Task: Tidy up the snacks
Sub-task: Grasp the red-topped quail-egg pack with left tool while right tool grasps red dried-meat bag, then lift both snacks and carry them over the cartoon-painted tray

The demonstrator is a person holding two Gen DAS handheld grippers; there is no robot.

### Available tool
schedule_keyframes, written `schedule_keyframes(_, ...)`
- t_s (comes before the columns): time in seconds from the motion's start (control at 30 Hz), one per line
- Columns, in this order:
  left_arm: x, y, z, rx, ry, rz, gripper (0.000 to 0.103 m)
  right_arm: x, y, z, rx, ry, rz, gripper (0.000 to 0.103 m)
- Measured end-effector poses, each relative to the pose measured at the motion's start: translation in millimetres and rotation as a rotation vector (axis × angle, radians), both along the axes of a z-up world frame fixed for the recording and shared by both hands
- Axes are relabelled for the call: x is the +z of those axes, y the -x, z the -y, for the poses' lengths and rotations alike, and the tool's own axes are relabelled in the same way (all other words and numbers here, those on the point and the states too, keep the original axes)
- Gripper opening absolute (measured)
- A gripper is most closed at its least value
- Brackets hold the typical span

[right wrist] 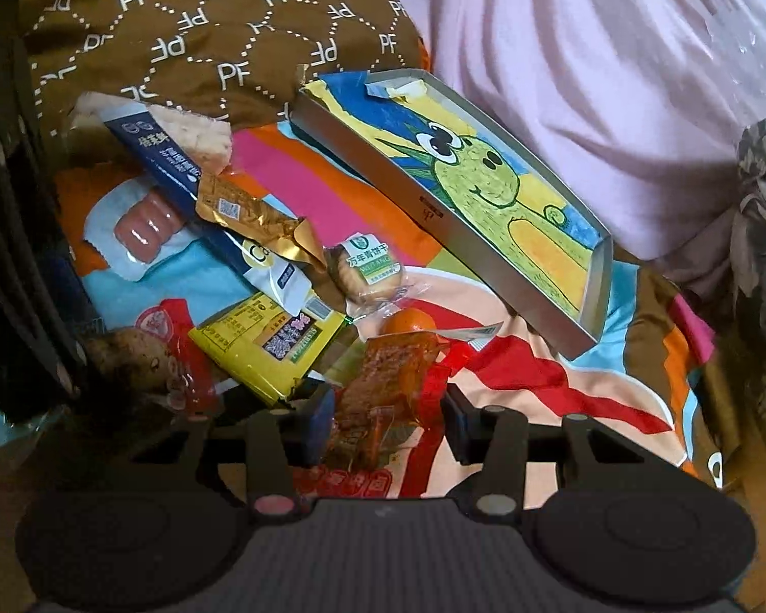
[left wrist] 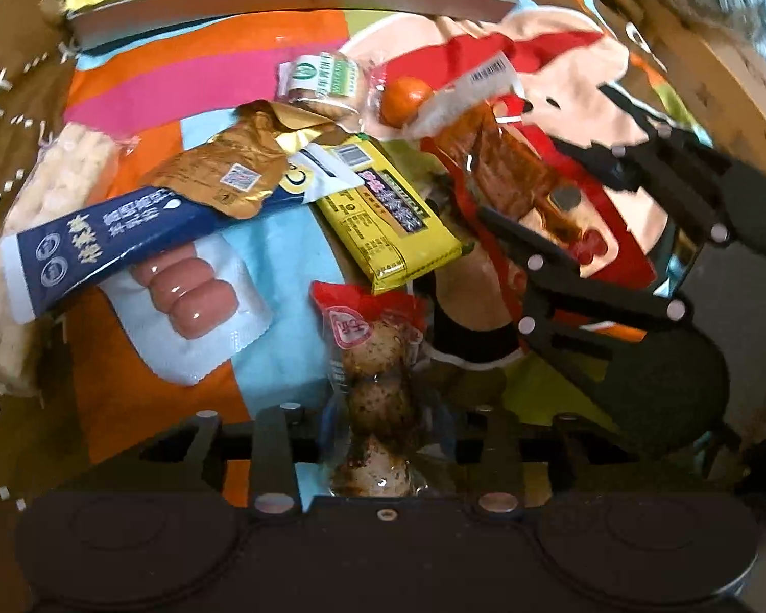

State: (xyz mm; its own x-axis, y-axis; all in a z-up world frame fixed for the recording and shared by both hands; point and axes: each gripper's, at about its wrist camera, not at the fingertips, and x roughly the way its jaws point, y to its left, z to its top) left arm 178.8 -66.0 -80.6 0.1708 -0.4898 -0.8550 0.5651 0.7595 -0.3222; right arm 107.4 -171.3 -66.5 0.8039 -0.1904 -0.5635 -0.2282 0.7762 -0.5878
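In the left wrist view my left gripper (left wrist: 383,434) is shut on a clear packet of brown marinated balls (left wrist: 378,388) with a red top. My right gripper (right wrist: 388,424) is shut on a red packet of brown spicy strips (right wrist: 383,393), its blue pads (right wrist: 321,424) on either side. The same right gripper (left wrist: 551,184) shows at the right of the left wrist view, with the red packet (left wrist: 526,179) lifted. A yellow packet (left wrist: 388,219), a blue stick pack (left wrist: 102,235), sausages (left wrist: 189,296), a gold pouch (left wrist: 219,173) and a biscuit (left wrist: 327,76) lie heaped on the colourful cloth.
A shallow grey tray (right wrist: 434,209) lined with a frog drawing lies tilted behind the heap. An orange ball snack (right wrist: 408,322) sits by the biscuit (right wrist: 367,270). A brown patterned cushion (right wrist: 204,36) is at the back left and pink fabric (right wrist: 587,76) at the back right.
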Motion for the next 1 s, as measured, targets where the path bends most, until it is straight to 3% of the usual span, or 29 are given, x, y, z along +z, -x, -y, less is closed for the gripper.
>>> schedule_keyframes(0.07, 0.1, 1.8, 2.0, -0.013, -0.019, 0.024, 0.033, 0.1, 1.6, -1.3, 0.006, 0.012, 0.006, 0.048)
schedule_keyframes(0.23, 2.7, 2.9, -2.5, 0.005, 0.0, 0.023, 0.028, 2.3, 7.2, -3.4, 0.016, 0.04, 0.032, 0.048)
schedule_keyframes(0.47, 16.2, 15.1, -10.2, 0.04, 0.071, -0.012, 0.027, 5.6, 13.8, -6.5, 0.027, 0.106, 0.101, 0.048)
schedule_keyframes(0.67, 34.0, 26.1, -19.1, 0.07, 0.142, 0.025, 0.027, 7.8, 16.1, -7.8, 0.039, 0.159, 0.159, 0.048)
schedule_keyframes(0.77, 44.5, 25.6, -27.7, 0.115, 0.173, 0.066, 0.027, 12.5, 16.5, -5.4, 0.034, 0.176, 0.21, 0.048)
schedule_keyframes(1.0, 77.3, 2.0, -32.4, 0.234, 0.218, 0.267, 0.027, 25.5, 2.3, 1.4, 0.026, 0.172, 0.31, 0.049)
